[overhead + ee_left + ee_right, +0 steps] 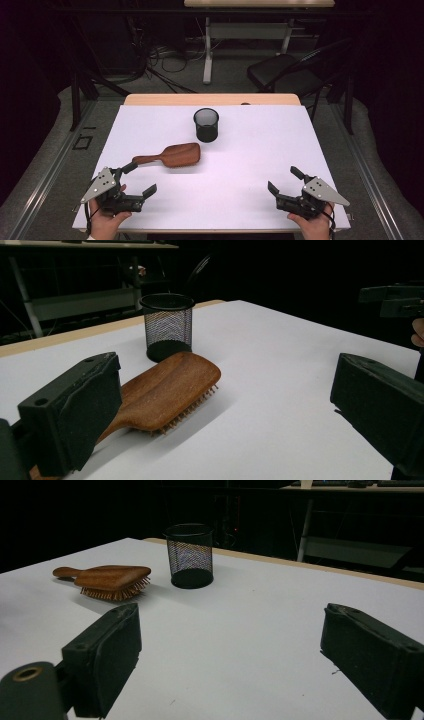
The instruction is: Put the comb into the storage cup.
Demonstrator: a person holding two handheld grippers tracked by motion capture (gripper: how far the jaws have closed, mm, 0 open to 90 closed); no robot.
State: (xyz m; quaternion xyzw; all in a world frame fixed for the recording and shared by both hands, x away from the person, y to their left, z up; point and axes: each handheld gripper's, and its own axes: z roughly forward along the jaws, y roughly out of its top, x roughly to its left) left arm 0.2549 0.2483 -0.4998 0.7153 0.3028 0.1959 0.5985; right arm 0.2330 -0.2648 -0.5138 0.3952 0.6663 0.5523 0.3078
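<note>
High view: both tools gape wide, left tool beside the hairbrush handle (bristles down), mesh cup at twelve o'clock, right tool at four.

Hairbrush handle: in the left gripper view its end is covered by the near jaw of the left claw; the tip is cut by the bottom edge.
Hairbrush bristles: face down in the high view, hidden under the wooden back.
Mesh cup: inside too dark to tell any contents.
Right claw: in the left gripper view cut off by the right edge.
Person's hands: cut off by the bottom edge of the high view; forearms out of frame.
Counter: far wooden edge holds a small dark mark, too small to identify.
</note>
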